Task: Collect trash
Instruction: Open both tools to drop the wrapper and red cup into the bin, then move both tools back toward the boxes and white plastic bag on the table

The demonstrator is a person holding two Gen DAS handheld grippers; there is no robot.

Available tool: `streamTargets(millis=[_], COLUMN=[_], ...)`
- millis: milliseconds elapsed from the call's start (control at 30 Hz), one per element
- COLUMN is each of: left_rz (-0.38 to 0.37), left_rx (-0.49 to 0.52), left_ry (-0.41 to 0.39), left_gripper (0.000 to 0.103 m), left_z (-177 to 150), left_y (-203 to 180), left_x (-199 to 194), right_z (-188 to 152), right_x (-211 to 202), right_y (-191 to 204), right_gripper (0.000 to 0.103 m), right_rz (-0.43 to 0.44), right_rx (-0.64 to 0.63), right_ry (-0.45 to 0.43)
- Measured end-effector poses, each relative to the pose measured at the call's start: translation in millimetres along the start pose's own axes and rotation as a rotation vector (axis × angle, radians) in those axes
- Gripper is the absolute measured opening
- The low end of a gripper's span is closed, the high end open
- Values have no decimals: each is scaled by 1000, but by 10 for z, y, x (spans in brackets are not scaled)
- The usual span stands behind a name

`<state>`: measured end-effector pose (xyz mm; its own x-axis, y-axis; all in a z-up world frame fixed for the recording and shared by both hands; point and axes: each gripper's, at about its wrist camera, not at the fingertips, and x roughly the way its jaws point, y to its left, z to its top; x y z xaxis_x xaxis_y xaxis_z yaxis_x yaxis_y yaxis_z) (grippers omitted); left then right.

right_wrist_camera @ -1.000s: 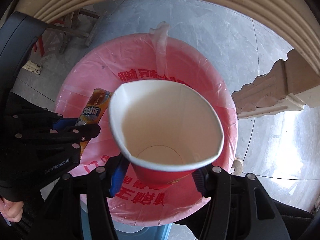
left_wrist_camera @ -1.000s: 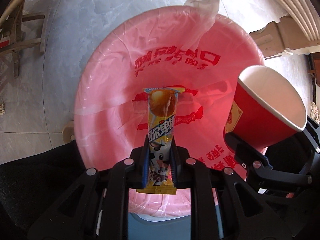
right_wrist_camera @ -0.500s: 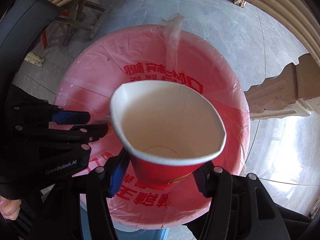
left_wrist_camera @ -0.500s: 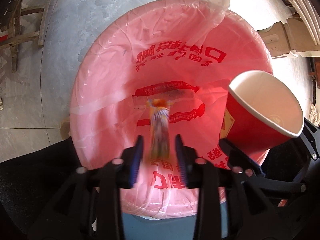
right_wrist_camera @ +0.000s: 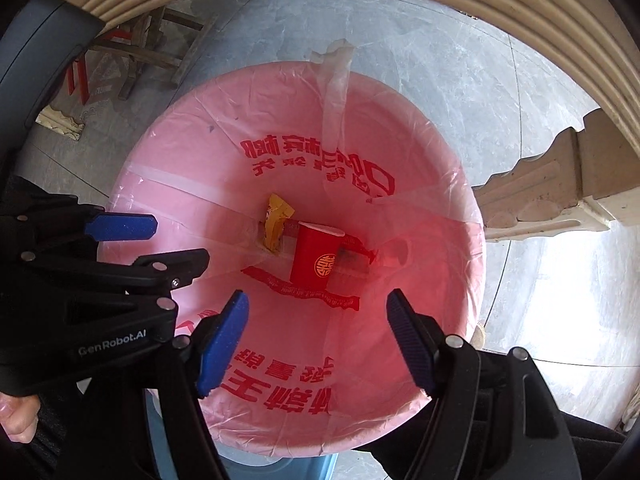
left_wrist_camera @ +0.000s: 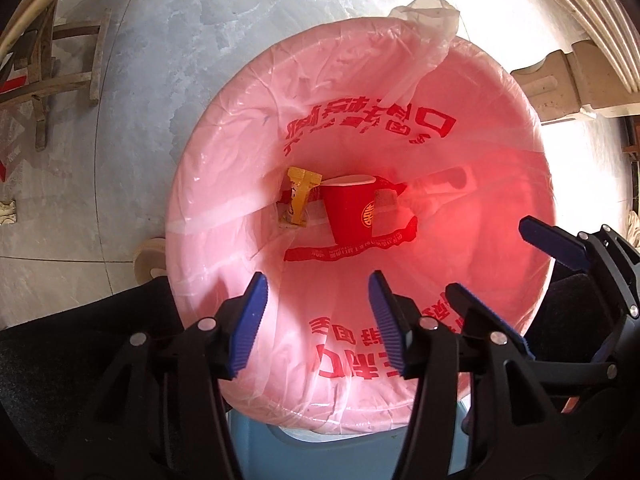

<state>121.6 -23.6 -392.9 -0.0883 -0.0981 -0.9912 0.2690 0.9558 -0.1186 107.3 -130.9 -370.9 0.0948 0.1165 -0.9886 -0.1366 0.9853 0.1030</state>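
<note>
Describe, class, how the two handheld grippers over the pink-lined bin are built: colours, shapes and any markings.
The left gripper and right gripper match: black angular plastic linkages joined by round silver rivets, each with two fingers faced with ribbed blue pads. White lettering on the left gripper's body, seen from the right wrist, reads GenRobot.AI. No cables show.

- Red paper cup [left_wrist_camera: 352,210] with gold emblem lies at the bottom of the pink-lined bin [left_wrist_camera: 224,152].
- Yellow snack wrapper [left_wrist_camera: 298,200], crumpled, rests just beside it.

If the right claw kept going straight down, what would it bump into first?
Probably the red paper cup at the bottom of the pink bag. The right claw, jaws opening and empty, points into it; depth is hard to judge.
</note>
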Motion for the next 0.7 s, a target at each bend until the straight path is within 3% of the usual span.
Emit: streamTargets(millis=[200,400,500,700], left_rz=[0,35,40,35], left_rx=[-8,-8,-21,0], left_ry=[-20,-70,-100,-192], left_gripper=[54,64,70,70], left_z=[-37,-85,-142,-436], left_y=[10,9,42,51], left_x=[-62,-200,-324,-814], right_z=[-23,-53,-98,-300], right_x=[-72,-214,-363,-905], right_y=[-39,-39,-19,89], right_gripper=[70,70,70,78], right_rz=[4,-1,7,39], right_rx=[7,17,19,-6], right_ry=[-18,-58,-97,-229])
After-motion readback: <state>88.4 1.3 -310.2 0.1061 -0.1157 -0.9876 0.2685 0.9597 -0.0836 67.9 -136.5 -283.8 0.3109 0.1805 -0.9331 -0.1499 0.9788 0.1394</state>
